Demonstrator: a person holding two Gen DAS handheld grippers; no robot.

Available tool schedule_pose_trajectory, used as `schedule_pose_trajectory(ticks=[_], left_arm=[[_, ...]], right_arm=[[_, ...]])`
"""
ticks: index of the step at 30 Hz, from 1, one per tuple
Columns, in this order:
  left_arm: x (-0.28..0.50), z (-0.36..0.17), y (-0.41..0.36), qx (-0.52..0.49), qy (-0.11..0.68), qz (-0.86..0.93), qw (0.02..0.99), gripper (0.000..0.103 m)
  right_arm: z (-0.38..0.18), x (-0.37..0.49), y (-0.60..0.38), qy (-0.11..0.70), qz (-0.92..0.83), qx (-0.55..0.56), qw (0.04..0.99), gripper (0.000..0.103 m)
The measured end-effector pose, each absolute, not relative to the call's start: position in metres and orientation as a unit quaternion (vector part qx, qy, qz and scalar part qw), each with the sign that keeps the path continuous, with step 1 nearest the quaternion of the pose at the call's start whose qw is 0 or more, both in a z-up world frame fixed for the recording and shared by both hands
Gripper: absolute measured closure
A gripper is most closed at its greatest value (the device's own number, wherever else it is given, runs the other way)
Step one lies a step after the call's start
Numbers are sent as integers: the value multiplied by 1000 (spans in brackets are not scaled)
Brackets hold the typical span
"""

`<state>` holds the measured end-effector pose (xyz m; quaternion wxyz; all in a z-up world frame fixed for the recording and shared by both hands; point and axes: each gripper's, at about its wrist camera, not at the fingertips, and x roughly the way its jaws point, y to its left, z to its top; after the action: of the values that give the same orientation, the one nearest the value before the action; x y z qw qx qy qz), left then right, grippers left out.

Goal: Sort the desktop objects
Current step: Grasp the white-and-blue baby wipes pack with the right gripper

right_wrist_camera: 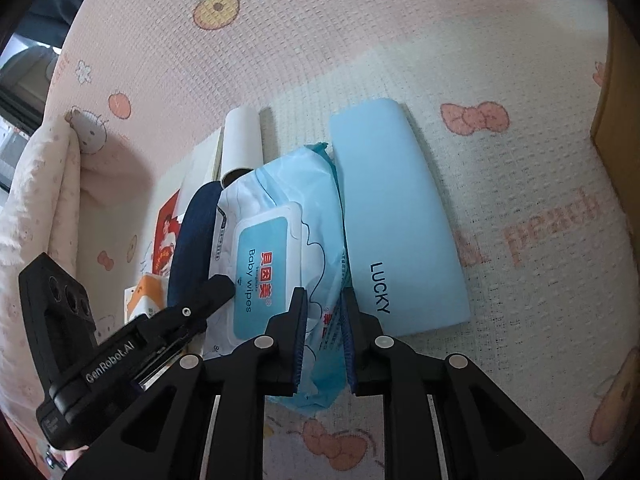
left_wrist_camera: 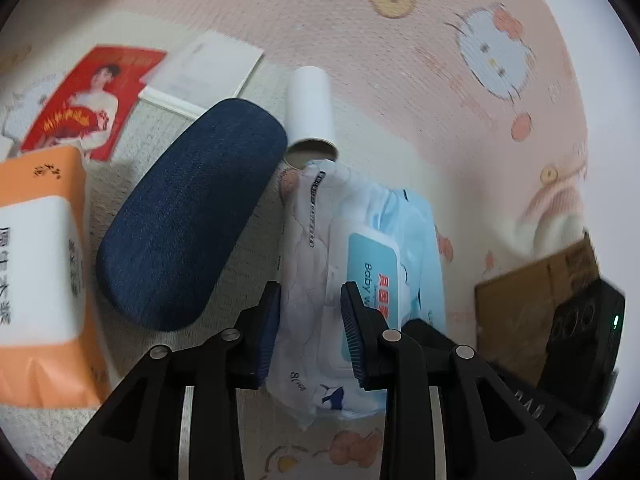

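Blur smears most of the left wrist view, so the print on the orange tissue pack point(left_wrist_camera: 40, 264) at the left edge is barely readable, and that pack is cut off by the frame. Left gripper point(left_wrist_camera: 310, 332) is clamped on the near left side of the baby wipes pack point(left_wrist_camera: 360, 272), whose near end sits hidden behind the fingers. Just left of it lies a navy glasses case point(left_wrist_camera: 192, 212), and a white cardboard tube point(left_wrist_camera: 310, 112) touches the pack's far end. Farther left are a red picture card point(left_wrist_camera: 80, 100) and a white booklet point(left_wrist_camera: 204, 68), both fuzzy. A brown cardboard box point(left_wrist_camera: 532, 292) at the right is partly blocked by the other gripper's black body.

From the right wrist view, the right gripper point(right_wrist_camera: 324, 336) pinches the right edge of the same wipes pack, nearly closed on the thin wrapper. A light blue case point(right_wrist_camera: 400, 232) marked LUCKY lies right against it. The navy case is mostly hidden behind the pack. Everything rests on a pink cartoon tablecloth point(right_wrist_camera: 520, 160).
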<state>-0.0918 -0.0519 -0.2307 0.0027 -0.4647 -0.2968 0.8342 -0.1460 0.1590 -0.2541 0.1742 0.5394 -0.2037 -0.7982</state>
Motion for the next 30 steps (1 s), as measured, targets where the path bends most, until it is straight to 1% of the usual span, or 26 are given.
schedule_pose_trajectory(ticks=[3,7,11,13,15,16,19,20,22,23,24,25,26,30], left_arm=[[-74,-229,-41,-461,-282,841,0,70],[-51,-231,-38,-466,-301,832,10,70],[-36,-231,-36,-477,-297,827,22,70],[-29,-231,-36,-478,-296,826,25,70],[-23,-233,-39,-476,-307,824,29,70],[-23,-235,-41,-477,-316,820,30,68],[-27,-238,-47,-494,-346,797,31,66],[-29,-238,-49,-500,-351,791,30,66],[-32,-235,-52,-499,-352,791,29,64],[-34,-231,-54,-494,-350,795,31,62],[-36,-228,-55,-489,-347,800,34,56],[-38,-227,-57,-486,-346,802,36,53],[-42,-226,-58,-484,-344,804,38,53],[-54,-231,-59,-488,-349,799,44,53]], right_arm=[[-254,-135,161,-213,-796,538,178,90],[-248,-117,156,-173,-804,538,187,90],[-246,-101,160,-169,-794,550,194,90],[-245,-91,160,-152,-792,555,202,90],[-243,-81,156,-126,-794,556,212,90],[-241,-78,156,-117,-795,555,216,90],[-243,-78,161,-126,-792,559,211,89],[-243,-82,163,-131,-793,558,205,88],[-242,-88,165,-130,-797,556,197,80],[-240,-93,167,-133,-797,554,199,72],[-239,-97,169,-141,-797,552,201,66],[-239,-100,169,-149,-796,551,202,63],[-240,-104,169,-158,-793,552,204,61],[-249,-117,163,-168,-781,566,203,60]])
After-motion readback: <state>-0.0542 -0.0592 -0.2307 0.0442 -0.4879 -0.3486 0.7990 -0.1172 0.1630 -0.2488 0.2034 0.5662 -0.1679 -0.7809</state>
